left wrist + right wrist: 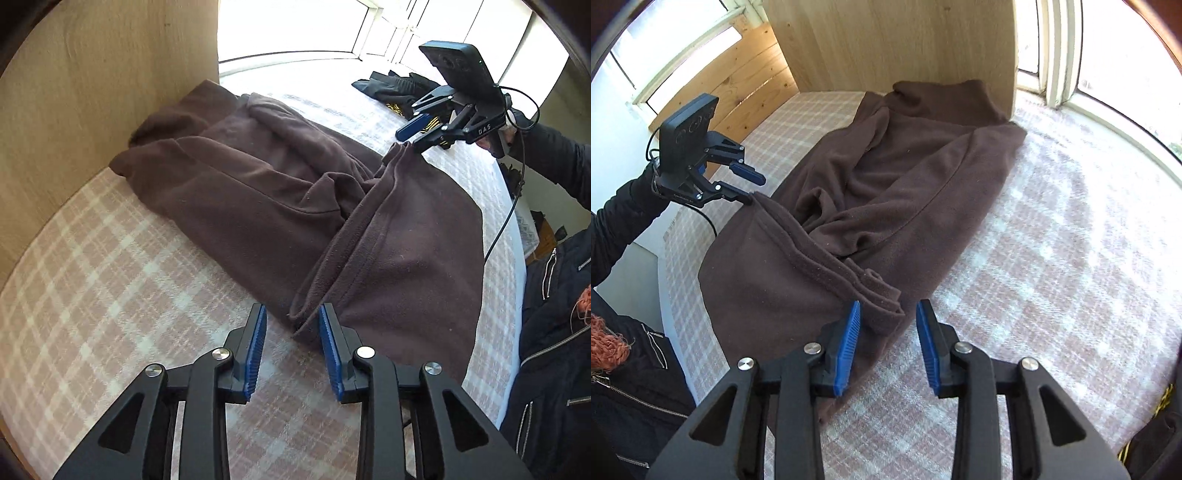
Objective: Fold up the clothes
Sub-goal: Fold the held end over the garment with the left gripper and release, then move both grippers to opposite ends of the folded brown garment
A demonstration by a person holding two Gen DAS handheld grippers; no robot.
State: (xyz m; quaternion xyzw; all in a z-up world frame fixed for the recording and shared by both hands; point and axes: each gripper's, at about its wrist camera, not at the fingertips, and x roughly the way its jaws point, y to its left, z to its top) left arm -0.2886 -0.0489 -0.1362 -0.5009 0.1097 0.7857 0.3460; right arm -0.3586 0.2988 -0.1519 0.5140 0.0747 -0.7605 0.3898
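A brown fleece garment (pixel 258 192) (pixel 905 177) lies rumpled on the plaid bed cover (pixel 110 277) (pixel 1071 258), with its near end folded over. My left gripper (pixel 292 310) stands open, and one corner of the folded hem sits loosely between its blue pads (pixel 255 343). My right gripper (pixel 889 304) is open too, with the other hem corner lying between its pads (pixel 849 332) and not pinched. Each gripper shows in the other's view: the right gripper (pixel 408 141) and the left gripper (pixel 756 190) both hover at the hem's far corner.
A wooden panel (pixel 92 92) (pixel 886 40) rises at the garment's far end. Dark clothes with a yellow pattern (pixel 399 88) lie further along the bed, near the bright window. A person in a black zipped jacket (pixel 554 332) (pixel 624 387) stands at the bed's edge.
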